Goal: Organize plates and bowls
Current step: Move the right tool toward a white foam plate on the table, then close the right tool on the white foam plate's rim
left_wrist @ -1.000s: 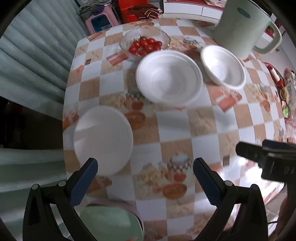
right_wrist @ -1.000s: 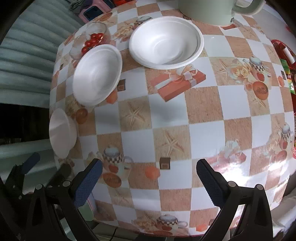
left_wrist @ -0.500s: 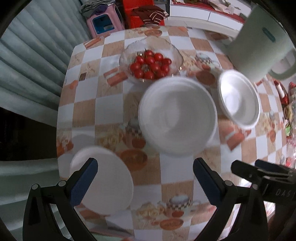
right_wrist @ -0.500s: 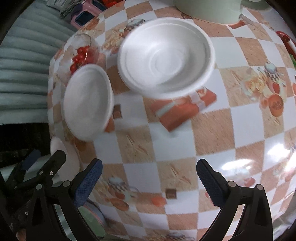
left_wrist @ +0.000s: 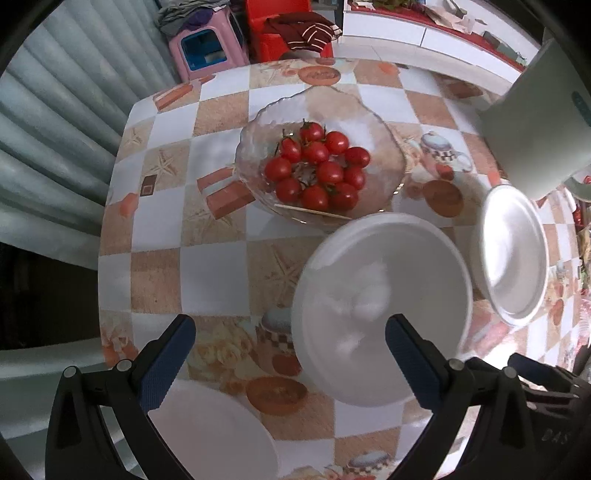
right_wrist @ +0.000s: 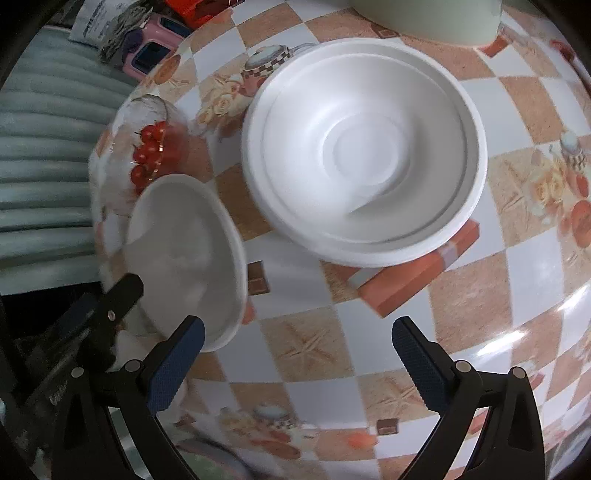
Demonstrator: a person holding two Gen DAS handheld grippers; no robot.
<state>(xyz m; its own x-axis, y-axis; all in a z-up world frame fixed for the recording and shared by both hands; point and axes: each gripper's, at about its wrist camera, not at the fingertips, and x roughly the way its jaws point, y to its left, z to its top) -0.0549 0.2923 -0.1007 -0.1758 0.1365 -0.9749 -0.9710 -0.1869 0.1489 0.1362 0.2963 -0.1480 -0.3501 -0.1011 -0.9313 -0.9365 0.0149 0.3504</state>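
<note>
Three white foam dishes lie on the checked tablecloth [left_wrist: 214, 266]. The middle bowl [left_wrist: 380, 310] [right_wrist: 184, 254] lies just ahead of my left gripper [left_wrist: 288, 332], whose right finger overlaps its near rim. This gripper is open and holds nothing. A ringed bowl [left_wrist: 513, 254] [right_wrist: 364, 162] lies further right, ahead of my right gripper [right_wrist: 295, 347], which is also open and empty above the cloth. A third white dish [left_wrist: 210, 435] lies near the table's front edge, under the left gripper's left finger. Each gripper shows at the edge of the other's view.
A glass bowl of cherry tomatoes [left_wrist: 317, 170] [right_wrist: 147, 155] stands behind the middle bowl. A pale green jug [left_wrist: 535, 129] [right_wrist: 424, 18] stands at the back right. Corrugated sheeting [left_wrist: 55, 129] runs along the left; stools [left_wrist: 207, 44] lie beyond the table.
Both grippers have moved forward over the table, so the bowls and tomatoes look larger and closer. Both stayed open. The dishes have not moved.
</note>
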